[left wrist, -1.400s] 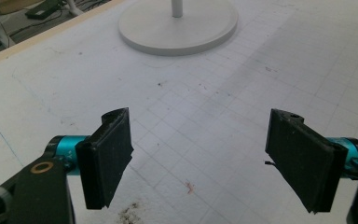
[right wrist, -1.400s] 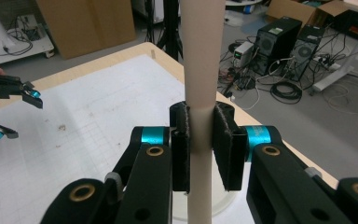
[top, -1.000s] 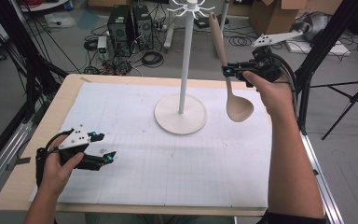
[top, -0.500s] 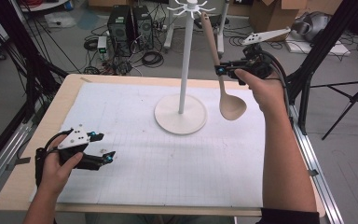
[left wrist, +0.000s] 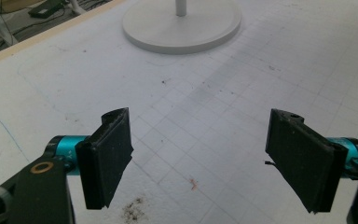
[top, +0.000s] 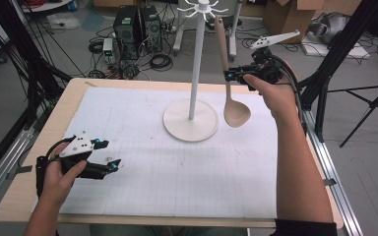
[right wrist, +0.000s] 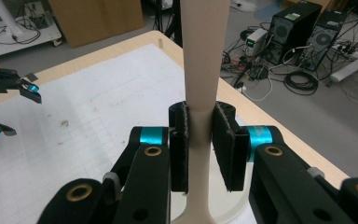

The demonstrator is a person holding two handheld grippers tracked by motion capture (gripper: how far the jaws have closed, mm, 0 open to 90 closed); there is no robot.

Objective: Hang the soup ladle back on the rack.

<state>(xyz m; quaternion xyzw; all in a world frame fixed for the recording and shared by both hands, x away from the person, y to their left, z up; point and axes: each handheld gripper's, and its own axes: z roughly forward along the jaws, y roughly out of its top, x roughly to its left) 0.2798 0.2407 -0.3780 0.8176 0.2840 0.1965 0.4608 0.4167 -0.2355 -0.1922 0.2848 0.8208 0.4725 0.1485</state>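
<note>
A beige long-handled spoon (top: 236, 114) hangs upright with its bowl down, just right of the white stand's pole (top: 195, 64). My right gripper (top: 231, 75) is shut on the middle of its handle, and the handle top reaches up beside the hooks (top: 202, 7) at the stand's head. In the right gripper view the pads (right wrist: 179, 144) press on the spoon handle (right wrist: 204, 56) from both sides. The stand's round base (top: 191, 120) sits on the white mat. My left gripper (top: 110, 153) rests at the mat's left front, open, with nothing between its pads (left wrist: 107, 158).
A white gridded mat (top: 177, 172) covers most of the wooden table (top: 24, 196). Behind the table lie computer towers (top: 138, 24), cables and cardboard boxes. Black frame poles rise at the left, and a tripod (top: 374, 98) stands at the right.
My right hand has carried the spoon a little to the left, closer to the stand's pole and hooks, and it hangs more upright. The left gripper has stayed put.
</note>
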